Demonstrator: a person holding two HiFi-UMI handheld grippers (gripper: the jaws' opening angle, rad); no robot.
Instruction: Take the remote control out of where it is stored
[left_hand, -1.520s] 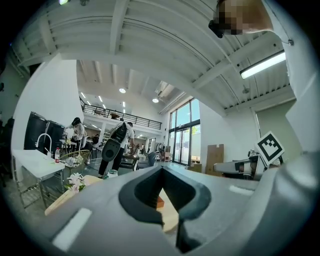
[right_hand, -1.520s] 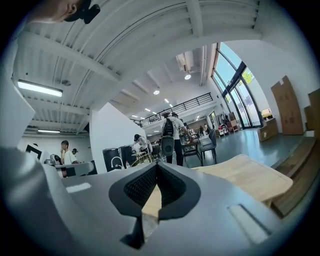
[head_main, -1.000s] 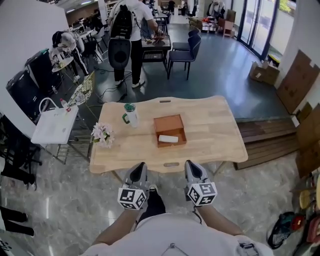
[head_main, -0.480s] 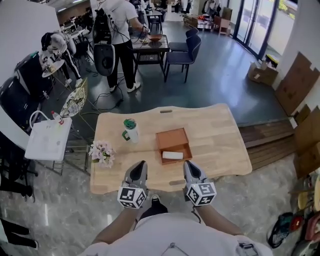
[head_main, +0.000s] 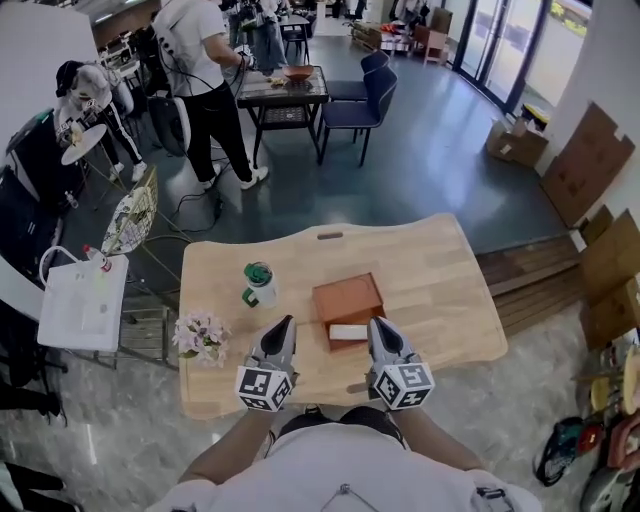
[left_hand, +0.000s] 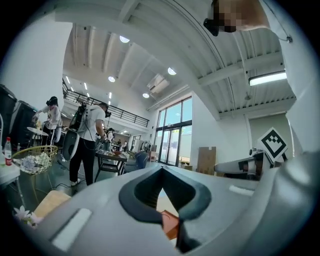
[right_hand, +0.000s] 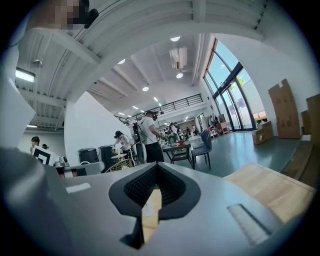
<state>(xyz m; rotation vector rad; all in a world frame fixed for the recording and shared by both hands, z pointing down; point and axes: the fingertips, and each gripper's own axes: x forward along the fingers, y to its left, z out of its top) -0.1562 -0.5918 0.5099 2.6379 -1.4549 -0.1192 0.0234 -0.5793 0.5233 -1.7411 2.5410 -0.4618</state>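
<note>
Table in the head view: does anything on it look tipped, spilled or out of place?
Nothing stands out. The bottle stands upright, the flowers sit near the left edge of the table, and the white remote lies flat inside the open brown box. No spill shows on the wood.

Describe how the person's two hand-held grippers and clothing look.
Both the left hand-held gripper and right hand-held gripper are smooth grey tapering shells, dark-lined inside. Each carries a white cube with black square markers. The person wears a white top.
</note>
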